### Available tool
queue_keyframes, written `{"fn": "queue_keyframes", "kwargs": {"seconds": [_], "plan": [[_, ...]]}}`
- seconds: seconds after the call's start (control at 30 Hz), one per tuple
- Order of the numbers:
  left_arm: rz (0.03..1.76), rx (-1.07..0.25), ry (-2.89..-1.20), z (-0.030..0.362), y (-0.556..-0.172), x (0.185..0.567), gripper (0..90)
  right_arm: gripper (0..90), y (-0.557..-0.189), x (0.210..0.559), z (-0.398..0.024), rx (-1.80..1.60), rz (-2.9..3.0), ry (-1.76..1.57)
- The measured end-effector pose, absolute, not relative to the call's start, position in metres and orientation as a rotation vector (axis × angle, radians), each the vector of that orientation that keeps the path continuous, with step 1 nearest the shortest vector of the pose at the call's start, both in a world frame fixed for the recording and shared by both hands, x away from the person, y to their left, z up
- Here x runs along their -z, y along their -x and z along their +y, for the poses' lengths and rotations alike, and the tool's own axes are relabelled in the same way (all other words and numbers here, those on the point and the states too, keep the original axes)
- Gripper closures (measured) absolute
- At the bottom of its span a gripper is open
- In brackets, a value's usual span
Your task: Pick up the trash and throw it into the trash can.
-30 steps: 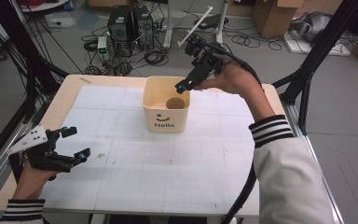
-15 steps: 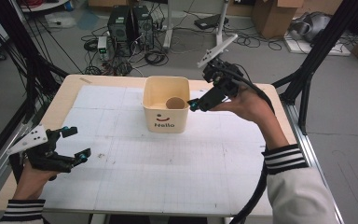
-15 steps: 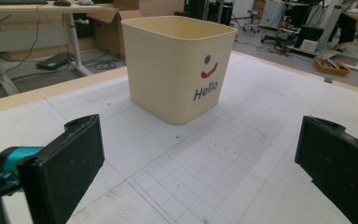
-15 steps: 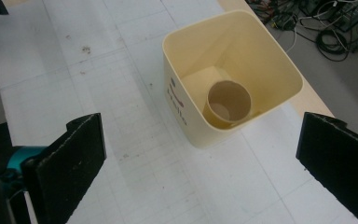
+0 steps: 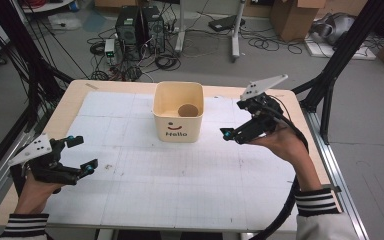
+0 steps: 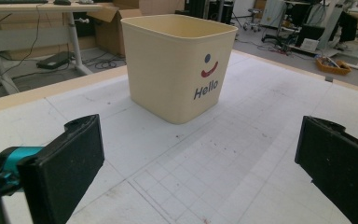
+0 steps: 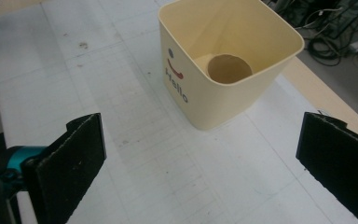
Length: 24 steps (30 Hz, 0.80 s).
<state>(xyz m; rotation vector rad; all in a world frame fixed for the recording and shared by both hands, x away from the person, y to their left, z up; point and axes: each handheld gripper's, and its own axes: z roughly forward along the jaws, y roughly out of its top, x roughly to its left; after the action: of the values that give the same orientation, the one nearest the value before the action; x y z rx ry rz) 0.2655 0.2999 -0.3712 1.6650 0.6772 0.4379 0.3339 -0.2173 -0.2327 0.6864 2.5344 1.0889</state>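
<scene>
With the brown cup (image 5: 187, 110) sitting inside the Hello bin (image 5: 178, 131), lift the spread, empty right tool (image 5: 231, 134) gently away beside the bin without bumping it.

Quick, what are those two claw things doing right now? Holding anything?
Left gripper: open, holding nothing, low over the table.
Right gripper: open, holding nothing, beside the cream bin.
</scene>
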Motion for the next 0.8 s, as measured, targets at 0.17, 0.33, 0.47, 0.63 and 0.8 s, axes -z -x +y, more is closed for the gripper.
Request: {"fn": "queue_keyframes", "kwargs": {"seconds": [0.17, 0.33, 0.47, 0.63, 0.8], "plan": [[0.677, -0.438, -1.664, 0.3, -0.266, 0.371, 1.7, 0.2, -0.325, 0.249, -0.236, -1.192, 2.472, -0.717], [0.679, -0.438, -1.663, 0.3, -0.265, 0.371, 1.8, 0.2, -0.313, 0.265, -0.248, -1.264, 2.395, -0.73], [0.678, -0.439, -1.667, 0.3, -0.265, 0.371, 1.8, 0.2, -0.305, 0.278, -0.256, -1.312, 2.356, -0.74], [0.679, -0.44, -1.668, 0.3, -0.265, 0.371, 1.7, 0.2, -0.299, 0.289, -0.267, -1.385, 2.303, -0.756], [0.679, -0.442, -1.668, 0.3, -0.265, 0.371, 1.7, 0.2, -0.29, 0.304, -0.277, -1.434, 2.241, -0.774]]}}
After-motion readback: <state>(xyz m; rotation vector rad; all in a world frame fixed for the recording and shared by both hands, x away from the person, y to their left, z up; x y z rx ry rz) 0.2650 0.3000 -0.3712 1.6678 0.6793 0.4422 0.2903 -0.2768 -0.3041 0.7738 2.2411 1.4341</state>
